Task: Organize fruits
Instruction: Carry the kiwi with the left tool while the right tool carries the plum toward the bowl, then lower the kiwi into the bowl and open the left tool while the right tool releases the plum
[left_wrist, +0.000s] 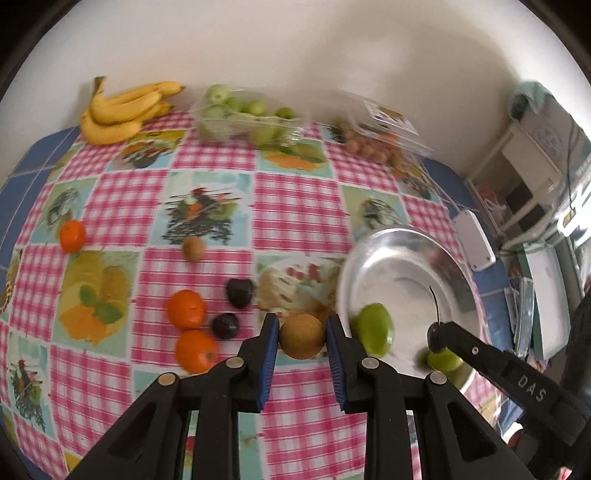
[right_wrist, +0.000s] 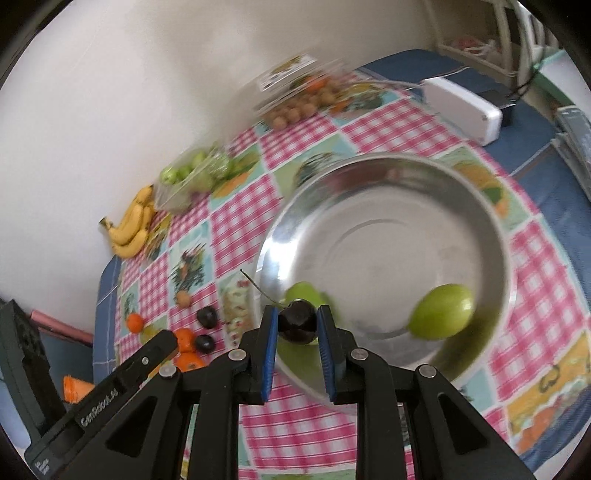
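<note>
1. The right gripper is gripping a dark cherry, stem sticking up, its jaws clenched on the fruit just above the near rim of the metal bowl.
2. The left gripper is pinching a brown kiwi between its jaws, just beside the bowl's left edge.
3. Two green fruits are already lying inside the bowl.
4. Both hands look to be mid-delivery, carrying fruit to the bowl.
5. Next, I judge, each needs to be moved over the basin, lowered, and let go gently so nothing rolls out.
6. Waiting on the table: oranges, two dark plums, another kiwi; bananas are lying by the wall.
</note>
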